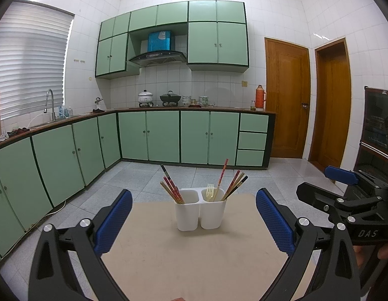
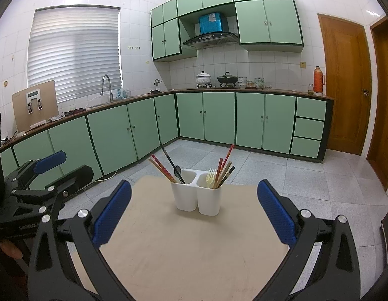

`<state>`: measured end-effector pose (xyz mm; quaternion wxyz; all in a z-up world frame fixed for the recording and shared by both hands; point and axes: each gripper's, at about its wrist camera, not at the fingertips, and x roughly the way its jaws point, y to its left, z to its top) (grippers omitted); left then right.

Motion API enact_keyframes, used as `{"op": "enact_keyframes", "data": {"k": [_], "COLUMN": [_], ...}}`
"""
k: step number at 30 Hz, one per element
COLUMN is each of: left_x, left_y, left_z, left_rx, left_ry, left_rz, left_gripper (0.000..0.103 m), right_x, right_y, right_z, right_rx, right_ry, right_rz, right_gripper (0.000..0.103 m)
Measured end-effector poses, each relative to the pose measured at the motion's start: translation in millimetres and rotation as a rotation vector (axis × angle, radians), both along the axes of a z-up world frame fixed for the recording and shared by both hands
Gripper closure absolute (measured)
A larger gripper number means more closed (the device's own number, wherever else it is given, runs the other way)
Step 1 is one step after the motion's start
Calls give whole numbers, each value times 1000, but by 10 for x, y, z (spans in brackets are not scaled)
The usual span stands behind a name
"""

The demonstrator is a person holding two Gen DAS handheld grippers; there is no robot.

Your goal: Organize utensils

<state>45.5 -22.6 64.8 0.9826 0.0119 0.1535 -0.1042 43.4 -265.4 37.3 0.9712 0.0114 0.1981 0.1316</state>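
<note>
A white plastic two-compartment utensil holder (image 1: 200, 209) is standing upright near the far edge of a pale beige square table (image 1: 194, 255); it is sitting ahead of both tools, well apart from each. In its left compartment a bundle of red and tan wooden chopsticks (image 1: 172, 188) is leaning out to the left, and the right wrist view is showing a long black-handled spoon (image 2: 172, 164) slanting among them. In the right compartment a pale yellow plastic fork (image 1: 210, 192) is standing tines up; beside it a second set of red, tan and dark chopsticks (image 1: 234, 184) is fanning out to the right, with one red chopstick (image 1: 222, 176) rising taller and nearer to upright.

The left gripper (image 1: 194, 222) is hovering over the table's near half with its blue-padded fingers (image 1: 113, 222) spread wide and holding nothing; the right gripper (image 2: 194, 212) is likewise gaping, its blue pads (image 2: 276, 212) flanking the holder in view without touching it. Each tool is showing at the edge of the other's camera; a person's fingers (image 2: 9, 249) are curling round the left one's handle. Green kitchen cabinets (image 1: 164, 135) are lining the far walls.
</note>
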Motion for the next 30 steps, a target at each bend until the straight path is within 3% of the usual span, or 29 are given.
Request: {"op": "enact_keyframes", "data": {"k": [30], "left_x": [19], "left_y": [19], "left_z": [-38], "left_rx": [-5], "left_ry": [11], "left_rz": [-2], "left_gripper": [6], "right_x": [22], "right_y": [-26], "right_z": [-105], "right_rx": [-8], "right_ry": [18], "right_rz": [-8], "right_gripper": [5]}}
